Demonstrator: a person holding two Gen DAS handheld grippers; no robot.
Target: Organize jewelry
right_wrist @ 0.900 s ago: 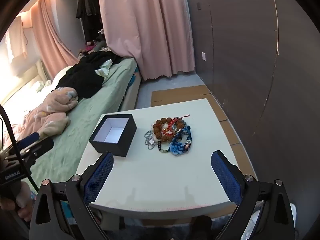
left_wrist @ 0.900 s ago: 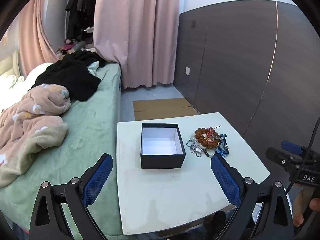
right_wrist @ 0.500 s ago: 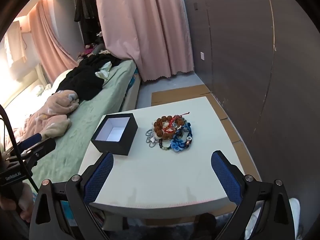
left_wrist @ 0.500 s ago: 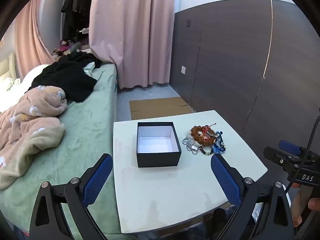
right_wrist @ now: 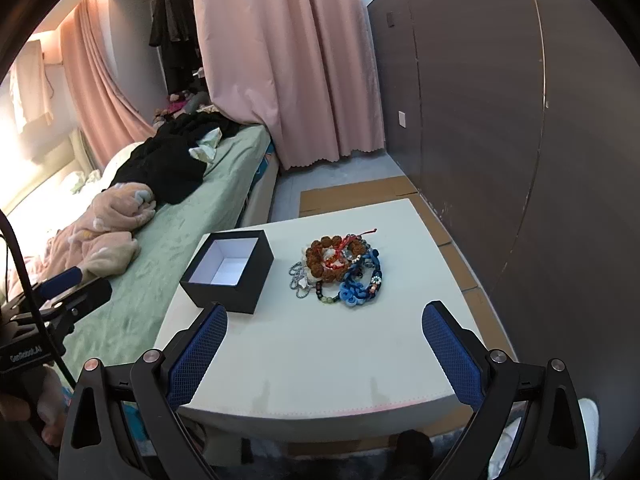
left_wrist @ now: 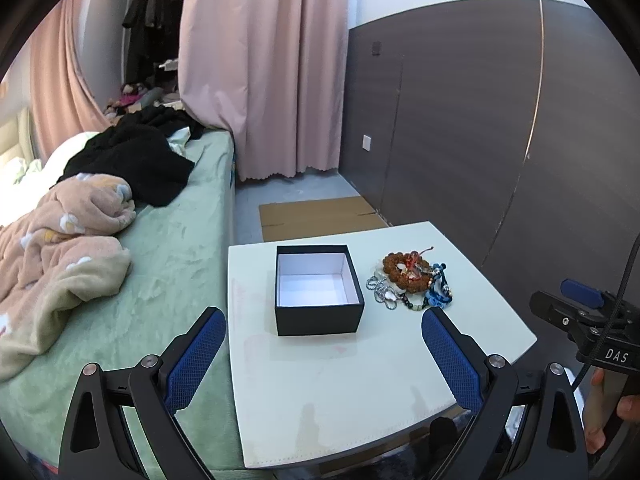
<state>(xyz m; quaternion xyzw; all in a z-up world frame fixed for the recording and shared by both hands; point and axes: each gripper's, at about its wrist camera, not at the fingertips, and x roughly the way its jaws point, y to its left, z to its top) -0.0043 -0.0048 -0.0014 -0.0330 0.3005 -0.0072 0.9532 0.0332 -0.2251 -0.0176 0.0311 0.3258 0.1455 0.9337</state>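
A black open box with a white inside stands on the white table; it also shows in the right wrist view. Right of it lies a pile of jewelry: a brown bead bracelet, a blue braided bracelet and a silver chain. My left gripper is open and empty, near the table's front edge before the box. My right gripper is open and empty, before the pile.
A green bed with a pink blanket and black clothes lies left of the table. A dark panelled wall is on the right. Cardboard lies on the floor behind the table. Pink curtains hang at the back.
Both grippers have shifted slightly toward the table; the box and the jewelry appear a little nearer. Nothing on the table has moved.
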